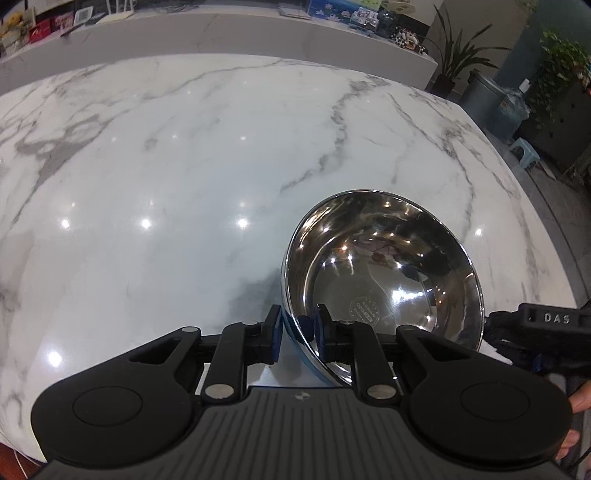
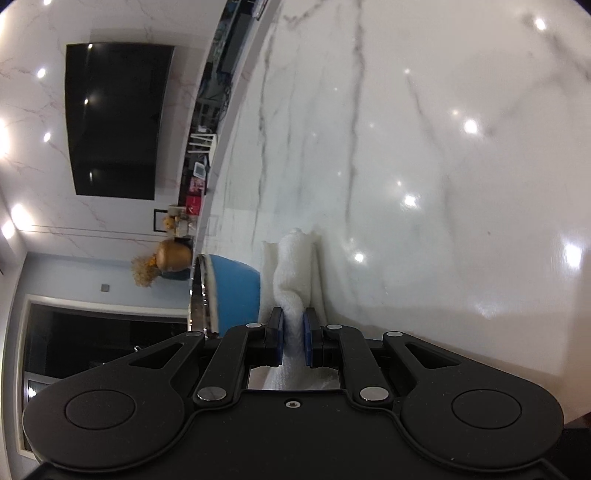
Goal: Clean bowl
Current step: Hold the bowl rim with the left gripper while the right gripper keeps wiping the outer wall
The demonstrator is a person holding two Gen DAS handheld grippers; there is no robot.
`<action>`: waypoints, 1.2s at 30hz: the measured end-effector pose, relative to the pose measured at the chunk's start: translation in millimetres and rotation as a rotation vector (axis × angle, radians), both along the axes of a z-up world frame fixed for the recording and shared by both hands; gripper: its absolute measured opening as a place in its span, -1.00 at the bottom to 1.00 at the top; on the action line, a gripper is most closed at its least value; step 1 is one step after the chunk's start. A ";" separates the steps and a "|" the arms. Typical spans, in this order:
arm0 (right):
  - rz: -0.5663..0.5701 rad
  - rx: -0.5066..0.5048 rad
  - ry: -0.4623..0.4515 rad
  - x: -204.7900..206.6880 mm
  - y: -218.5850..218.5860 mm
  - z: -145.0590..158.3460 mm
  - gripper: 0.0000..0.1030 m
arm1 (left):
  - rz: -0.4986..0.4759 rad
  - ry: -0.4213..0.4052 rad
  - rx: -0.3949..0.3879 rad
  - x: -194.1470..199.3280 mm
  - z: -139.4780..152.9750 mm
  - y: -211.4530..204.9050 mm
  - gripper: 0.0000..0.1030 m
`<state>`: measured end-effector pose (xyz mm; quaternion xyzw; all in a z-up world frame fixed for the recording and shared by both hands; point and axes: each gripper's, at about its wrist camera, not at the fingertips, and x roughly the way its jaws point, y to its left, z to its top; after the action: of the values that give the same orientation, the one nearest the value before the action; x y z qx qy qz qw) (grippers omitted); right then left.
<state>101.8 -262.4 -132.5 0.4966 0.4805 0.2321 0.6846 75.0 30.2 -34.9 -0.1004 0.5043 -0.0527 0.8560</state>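
A steel bowl (image 1: 384, 269) with a blue outside is tilted on its side above the marble table (image 1: 166, 166), its shiny inside facing the left wrist camera. My left gripper (image 1: 297, 332) is shut on the bowl's near rim, one pad outside and one inside. In the right wrist view, my right gripper (image 2: 293, 332) is shut on a white cloth (image 2: 295, 269), which stands out past the fingertips. The bowl's blue outside (image 2: 236, 291) is just left of the cloth. The right gripper's body shows at the right edge of the left wrist view (image 1: 546, 328).
The marble table stretches ahead of both grippers (image 2: 443, 166). A raised ledge (image 1: 258, 33) with boxes runs along its far side. Plants and a bin (image 1: 487, 99) stand beyond the right edge. A dark screen (image 2: 114, 118) hangs on the wall.
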 end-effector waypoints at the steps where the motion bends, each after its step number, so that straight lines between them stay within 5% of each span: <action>1: 0.002 -0.005 0.000 -0.3 -0.1 0.3 -0.82 | -0.001 0.003 0.003 -0.1 0.0 -0.7 -0.68; 10: 0.004 -0.020 -0.003 -5.2 -3.0 1.8 -0.82 | -0.021 0.021 0.022 -3.9 -1.0 -7.2 -0.57; 22: -0.007 0.055 -0.105 0.1 -16.4 32.6 -0.81 | -0.015 -0.002 0.039 0.9 3.3 2.8 -0.76; 36: 0.042 -0.047 -0.028 -6.3 2.8 7.0 -0.81 | -0.008 -0.008 0.046 0.8 3.2 3.7 -0.75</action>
<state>95.5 -259.6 -125.5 0.4670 0.4863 0.2420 0.6977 75.8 33.9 -31.7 -0.0783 0.5026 -0.0447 0.8598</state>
